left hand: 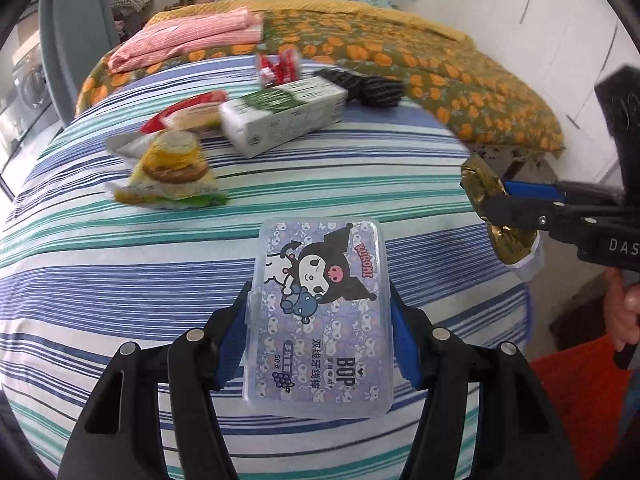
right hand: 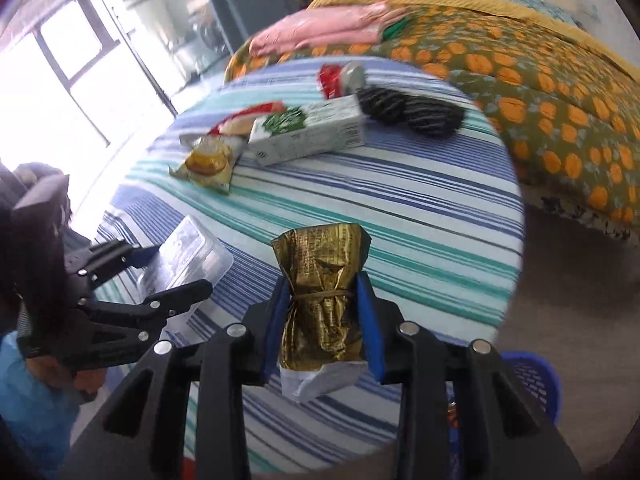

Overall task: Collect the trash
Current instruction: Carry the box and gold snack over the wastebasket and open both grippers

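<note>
Trash in both grippers: left gripper [left hand: 320, 320] pinches a clear floss-pick box [left hand: 318, 312] by its long sides, held over the striped bedsheet [left hand: 120, 264]. Right gripper [right hand: 322, 308] squeezes a crumpled gold wrapper [right hand: 322, 300] above the sheet's near edge. Farther up the sheet lie a yellow snack packet [left hand: 172, 168], a green-and-white carton [left hand: 280, 116], a red wrapper [left hand: 278, 68], and a dark knitted item [left hand: 368, 86]. Beyond, pink folded cloth [left hand: 184, 38] rests on an orange-flowered quilt [left hand: 440, 72].
</note>
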`<state>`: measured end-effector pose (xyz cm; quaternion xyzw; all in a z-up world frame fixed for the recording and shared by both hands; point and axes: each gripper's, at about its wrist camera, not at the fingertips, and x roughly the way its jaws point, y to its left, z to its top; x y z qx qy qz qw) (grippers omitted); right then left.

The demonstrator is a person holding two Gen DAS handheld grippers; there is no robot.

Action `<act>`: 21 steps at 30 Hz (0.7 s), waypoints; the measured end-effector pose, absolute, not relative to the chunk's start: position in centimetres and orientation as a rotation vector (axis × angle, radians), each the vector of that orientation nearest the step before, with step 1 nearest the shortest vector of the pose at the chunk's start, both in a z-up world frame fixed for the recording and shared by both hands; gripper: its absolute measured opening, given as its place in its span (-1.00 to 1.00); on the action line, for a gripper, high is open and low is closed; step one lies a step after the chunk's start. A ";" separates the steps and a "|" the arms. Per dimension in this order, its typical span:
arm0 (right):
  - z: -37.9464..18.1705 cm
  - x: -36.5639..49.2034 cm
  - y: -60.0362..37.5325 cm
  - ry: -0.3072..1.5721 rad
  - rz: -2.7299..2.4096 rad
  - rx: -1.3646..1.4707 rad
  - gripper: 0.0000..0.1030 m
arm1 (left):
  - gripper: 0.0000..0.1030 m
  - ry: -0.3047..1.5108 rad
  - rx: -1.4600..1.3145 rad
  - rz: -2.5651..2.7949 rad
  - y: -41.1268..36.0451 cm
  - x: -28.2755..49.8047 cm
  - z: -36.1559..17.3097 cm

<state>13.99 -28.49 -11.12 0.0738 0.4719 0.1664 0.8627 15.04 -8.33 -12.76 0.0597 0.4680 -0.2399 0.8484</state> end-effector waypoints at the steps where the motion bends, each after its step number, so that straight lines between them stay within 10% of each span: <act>1: -11.0 13.0 -30.2 0.975 0.334 0.187 -0.35 | 0.19 0.983 0.120 -0.525 -9.1 14.7 -12.5; 21: -19.9 2.3 -53.2 0.975 -0.102 0.449 -0.34 | 0.20 1.072 0.251 -0.884 -36.7 3.9 -18.9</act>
